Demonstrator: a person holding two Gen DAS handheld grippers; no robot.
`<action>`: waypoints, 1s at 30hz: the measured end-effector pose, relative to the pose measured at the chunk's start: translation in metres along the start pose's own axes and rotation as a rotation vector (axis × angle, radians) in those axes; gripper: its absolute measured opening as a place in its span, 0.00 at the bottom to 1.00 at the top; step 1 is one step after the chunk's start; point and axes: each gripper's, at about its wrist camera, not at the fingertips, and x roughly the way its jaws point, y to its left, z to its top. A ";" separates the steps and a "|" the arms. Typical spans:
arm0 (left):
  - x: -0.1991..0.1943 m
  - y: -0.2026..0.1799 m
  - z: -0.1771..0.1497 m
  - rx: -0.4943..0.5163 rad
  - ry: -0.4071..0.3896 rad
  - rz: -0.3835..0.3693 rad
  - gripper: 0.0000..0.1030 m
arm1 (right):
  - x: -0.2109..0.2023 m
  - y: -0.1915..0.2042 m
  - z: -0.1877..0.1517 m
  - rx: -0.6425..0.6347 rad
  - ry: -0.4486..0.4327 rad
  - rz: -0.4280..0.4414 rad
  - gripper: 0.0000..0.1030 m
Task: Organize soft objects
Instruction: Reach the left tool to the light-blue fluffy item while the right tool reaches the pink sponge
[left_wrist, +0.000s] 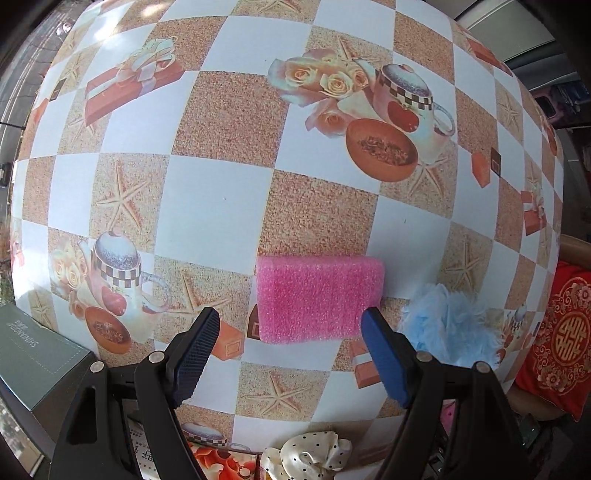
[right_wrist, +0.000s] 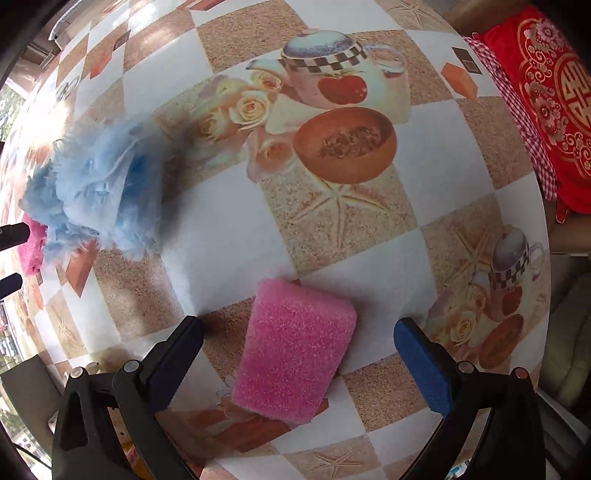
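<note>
left gripper (left_wrist: 291, 325) pointing down at the checked tablecloth (left_wrist: 207, 221), jaws spread wide, nothing gripped; pink sponge (left_wrist: 319, 299) flat on the cloth just ahead, its near right corner by the right blue pad (left_wrist: 384, 358), no pressing visible. just right of that sponge, fluffy blue puff (left_wrist: 447, 317). below the jaws, at the near table edge, cream polka-dot fabric (left_wrist: 314, 458); grey-green box (left_wrist: 40, 365) at the left. right gripper (right_wrist: 299, 347) likewise wide apart and empty, second pink sponge (right_wrist: 295, 354) lying tilted between the pads, touching neither. farther left, the puff again (right_wrist: 99, 192). off the table's right edge, red embroidered cushion (right_wrist: 554, 96).
</note>
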 end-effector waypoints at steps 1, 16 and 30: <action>0.001 -0.001 0.000 0.001 -0.002 -0.001 0.79 | 0.000 0.000 0.000 0.011 -0.003 0.001 1.00; 0.026 -0.037 0.006 0.039 -0.009 0.014 0.94 | -0.004 -0.001 -0.009 -0.136 -0.027 -0.019 0.93; 0.004 -0.124 -0.029 0.422 -0.068 0.047 0.94 | -0.031 0.010 -0.020 -0.234 -0.092 -0.016 0.57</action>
